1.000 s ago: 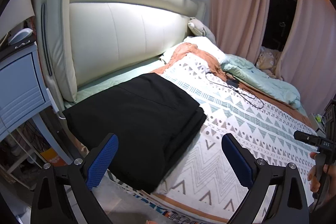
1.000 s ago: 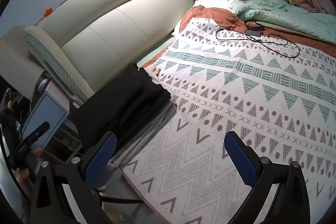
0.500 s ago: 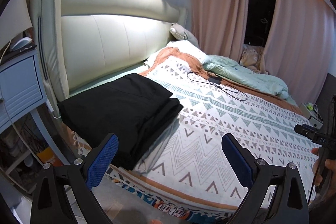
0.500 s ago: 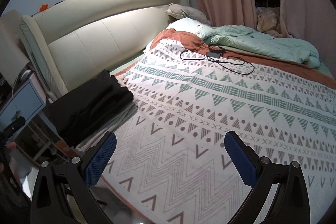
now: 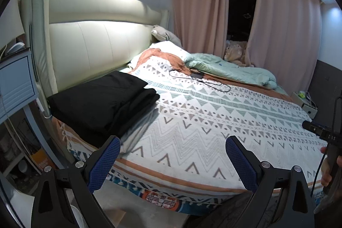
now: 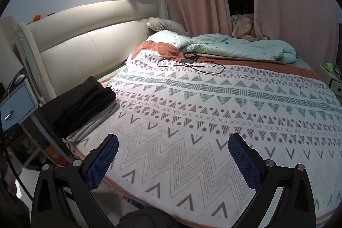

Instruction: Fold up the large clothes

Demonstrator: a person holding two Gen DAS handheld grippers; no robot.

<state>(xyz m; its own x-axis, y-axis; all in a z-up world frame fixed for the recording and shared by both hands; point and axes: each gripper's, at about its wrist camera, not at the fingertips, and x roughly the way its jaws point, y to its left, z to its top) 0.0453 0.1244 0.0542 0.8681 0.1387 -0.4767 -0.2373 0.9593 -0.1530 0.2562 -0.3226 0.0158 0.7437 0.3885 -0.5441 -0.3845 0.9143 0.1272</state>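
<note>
Both tongs stand with jaws wide apart and nothing between them: the left gripper and the right gripper, each with blue textured pads on black fingers, hang above the near edge of the white bedspread with grey and teal triangle and zigzag patterns. At that spread's left corner, just beside the cream padded headboard, lies the folded black garment, apart from either gripper.
</note>
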